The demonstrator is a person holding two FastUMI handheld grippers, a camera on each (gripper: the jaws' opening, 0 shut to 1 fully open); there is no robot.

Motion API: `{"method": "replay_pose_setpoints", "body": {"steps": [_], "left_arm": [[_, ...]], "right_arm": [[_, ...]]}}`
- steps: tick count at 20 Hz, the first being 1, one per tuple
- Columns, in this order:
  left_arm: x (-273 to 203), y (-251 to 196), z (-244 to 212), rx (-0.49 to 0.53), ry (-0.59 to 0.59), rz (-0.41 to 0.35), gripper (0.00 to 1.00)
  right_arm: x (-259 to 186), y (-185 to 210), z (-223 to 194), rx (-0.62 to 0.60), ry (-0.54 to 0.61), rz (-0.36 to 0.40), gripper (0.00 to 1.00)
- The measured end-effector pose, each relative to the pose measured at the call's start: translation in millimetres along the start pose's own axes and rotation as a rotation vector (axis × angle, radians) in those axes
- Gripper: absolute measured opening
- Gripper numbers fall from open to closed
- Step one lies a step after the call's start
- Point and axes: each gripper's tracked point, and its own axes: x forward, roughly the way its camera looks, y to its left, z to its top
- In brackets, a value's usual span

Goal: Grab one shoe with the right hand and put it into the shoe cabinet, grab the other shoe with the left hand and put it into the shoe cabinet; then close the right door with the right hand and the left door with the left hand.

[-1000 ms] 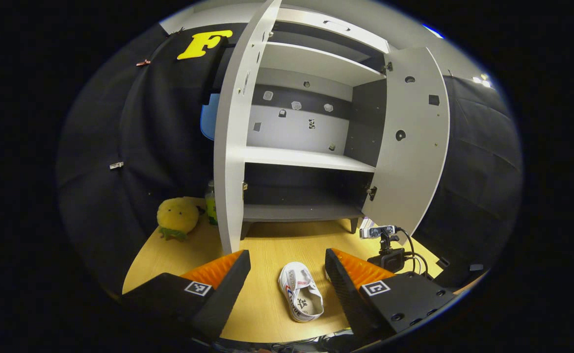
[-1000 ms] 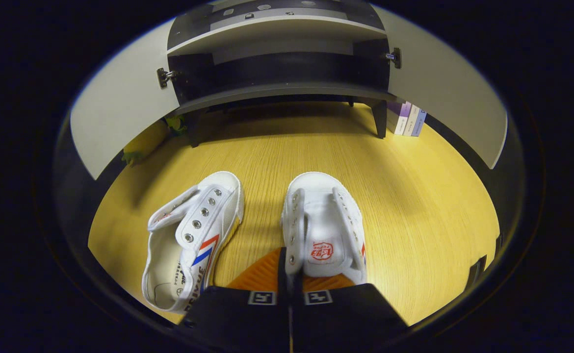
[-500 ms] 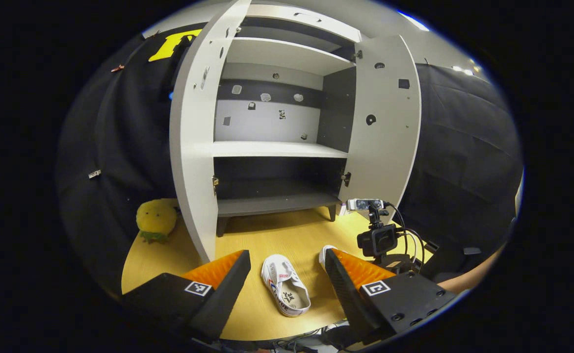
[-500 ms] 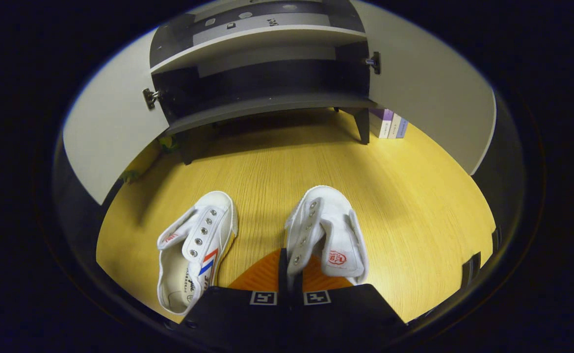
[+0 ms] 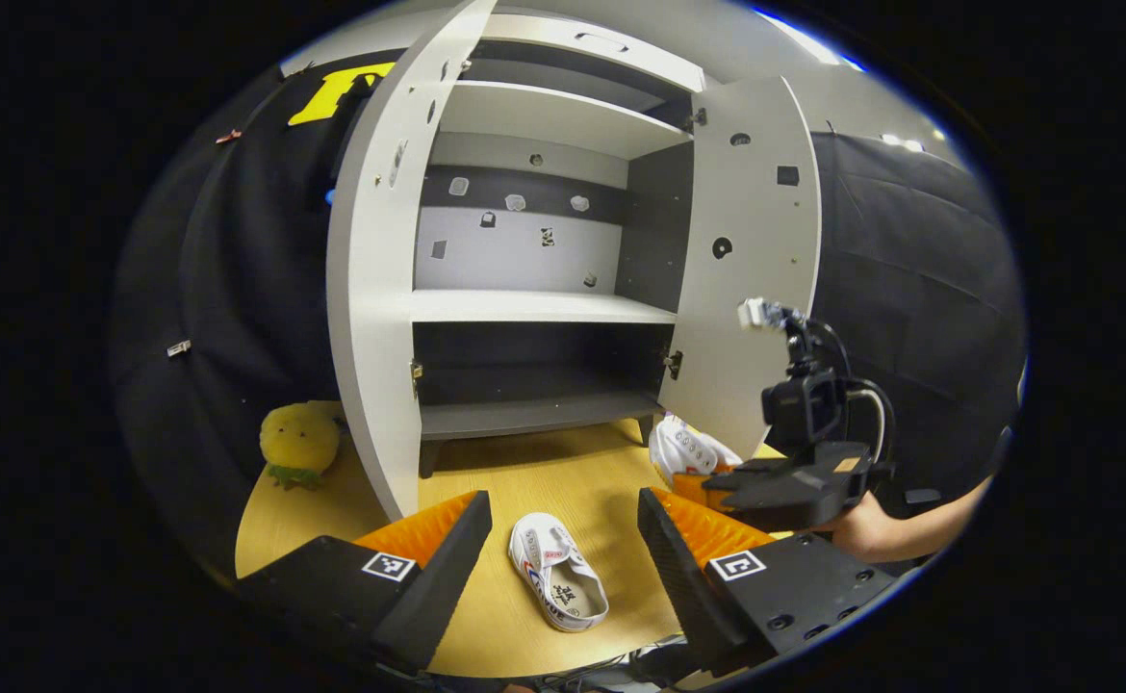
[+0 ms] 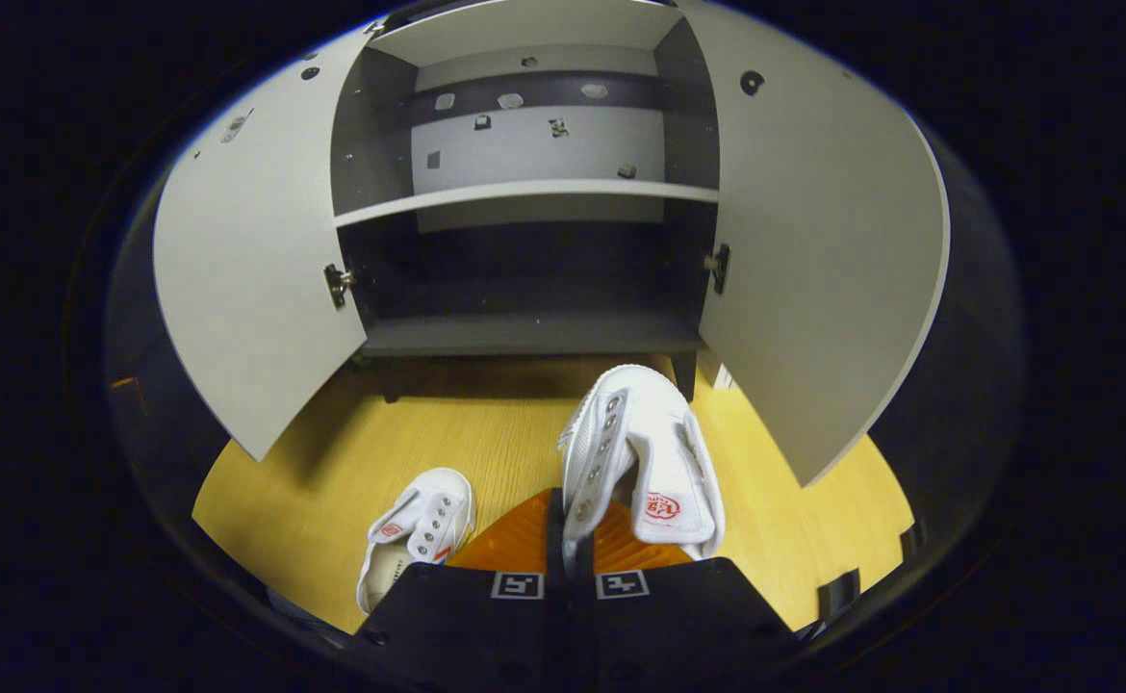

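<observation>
Right claw [image 6: 568, 553] pinching shoe [image 6: 645, 452] by side wall; keep toe level, aim into shoe cabinet [image 6: 524, 332] bottom shelf, between open doors.

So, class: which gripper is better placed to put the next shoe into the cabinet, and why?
The right gripper: it is shut on the lifted shoe facing the open cabinet. The left gripper is open above the other shoe on the floor.
</observation>
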Motion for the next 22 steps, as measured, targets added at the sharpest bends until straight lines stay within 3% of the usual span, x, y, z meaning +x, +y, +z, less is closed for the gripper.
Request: {"method": "replay_pose_setpoints", "body": {"steps": [7,12,17,22], "left_arm": [[0.1,10.1,16.7,0.008,-0.057,-0.002,0.95],[-2.4,13.8,28.7,-0.007,-0.089,0.005,0.95],[-2.0,28.7,39.9,0.000,-0.099,0.076,0.95],[-0.3,47.3,54.8,-0.052,-0.111,0.164,0.95]], "right_arm": [[-20.4,18.4,140.0,-0.088,-0.186,0.030,0.05],[-8.9,28.3,227.2,-0.144,-0.293,0.042,0.05],[31.5,36.5,306.4,-0.188,-0.362,0.051,0.05],[93.6,39.3,349.9,-0.213,-0.352,0.066,0.05]]}}
